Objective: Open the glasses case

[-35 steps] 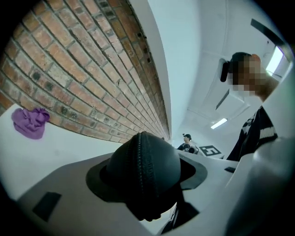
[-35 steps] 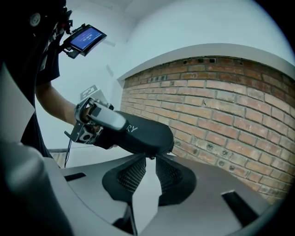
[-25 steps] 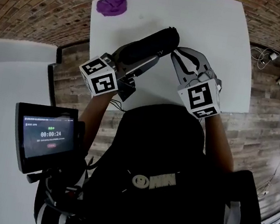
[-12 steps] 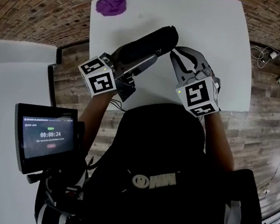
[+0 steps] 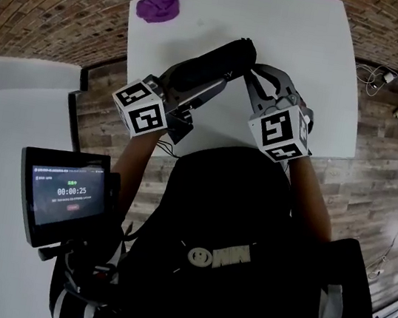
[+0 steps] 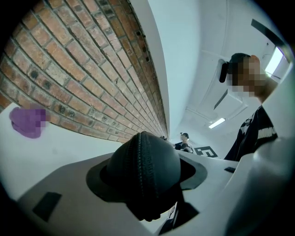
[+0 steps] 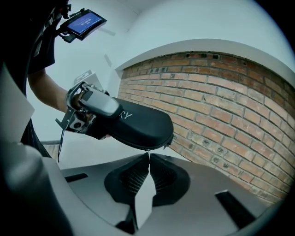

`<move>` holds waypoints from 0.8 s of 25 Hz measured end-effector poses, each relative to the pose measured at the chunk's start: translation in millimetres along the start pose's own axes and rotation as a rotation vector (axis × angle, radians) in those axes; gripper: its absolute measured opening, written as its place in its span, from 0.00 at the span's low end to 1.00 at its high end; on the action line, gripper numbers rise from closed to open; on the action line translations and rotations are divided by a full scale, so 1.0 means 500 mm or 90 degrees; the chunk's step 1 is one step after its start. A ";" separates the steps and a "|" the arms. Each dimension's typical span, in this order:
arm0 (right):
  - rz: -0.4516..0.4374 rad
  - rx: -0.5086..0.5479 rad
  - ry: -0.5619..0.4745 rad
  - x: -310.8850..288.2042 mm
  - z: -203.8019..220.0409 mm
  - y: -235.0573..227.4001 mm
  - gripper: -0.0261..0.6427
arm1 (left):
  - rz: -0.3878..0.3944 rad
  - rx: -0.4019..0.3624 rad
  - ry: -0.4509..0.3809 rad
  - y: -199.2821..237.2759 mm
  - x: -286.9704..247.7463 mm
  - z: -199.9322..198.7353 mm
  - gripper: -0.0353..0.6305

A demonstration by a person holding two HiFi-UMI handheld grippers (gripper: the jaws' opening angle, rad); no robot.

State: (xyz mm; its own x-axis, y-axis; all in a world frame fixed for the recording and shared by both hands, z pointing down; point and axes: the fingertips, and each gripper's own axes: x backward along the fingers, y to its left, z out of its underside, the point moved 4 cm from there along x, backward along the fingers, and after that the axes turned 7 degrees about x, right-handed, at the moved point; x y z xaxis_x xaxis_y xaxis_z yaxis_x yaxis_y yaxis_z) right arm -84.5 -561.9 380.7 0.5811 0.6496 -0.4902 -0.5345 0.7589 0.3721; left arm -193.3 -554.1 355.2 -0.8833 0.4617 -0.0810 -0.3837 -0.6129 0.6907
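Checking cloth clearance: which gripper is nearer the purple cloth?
Left. The left gripper, shut on the glasses case, sits right of the purple cloth, nearer the person. The right gripper, jaws all but shut after just easing open, nothing visible between, is farther right.

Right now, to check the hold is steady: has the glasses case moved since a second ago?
No. In the head view the glasses case keeps its place against the purple cloth and the white table.
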 end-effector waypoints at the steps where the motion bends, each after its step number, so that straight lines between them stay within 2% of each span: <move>1: -0.002 0.001 0.006 0.001 0.003 0.000 0.06 | -0.004 -0.004 0.005 0.002 0.000 0.002 0.49; 5: -0.022 0.003 0.025 0.001 0.016 0.000 0.06 | 0.000 -0.010 0.025 0.006 -0.005 0.013 0.48; 10: -0.019 0.016 0.043 0.009 0.031 -0.008 0.06 | 0.002 -0.014 0.056 0.003 -0.007 0.028 0.47; 20: 0.000 0.092 0.067 0.016 0.041 -0.023 0.06 | 0.005 -0.011 0.093 0.007 -0.012 0.050 0.47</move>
State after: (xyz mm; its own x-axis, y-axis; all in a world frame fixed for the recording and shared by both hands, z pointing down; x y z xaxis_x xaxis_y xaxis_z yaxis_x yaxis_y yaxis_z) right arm -61.4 -564.4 388.7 0.5099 0.6467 -0.5673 -0.4357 0.7627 0.4779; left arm -182.6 -542.8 376.0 -0.9160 0.3584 -0.1803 -0.3795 -0.6283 0.6791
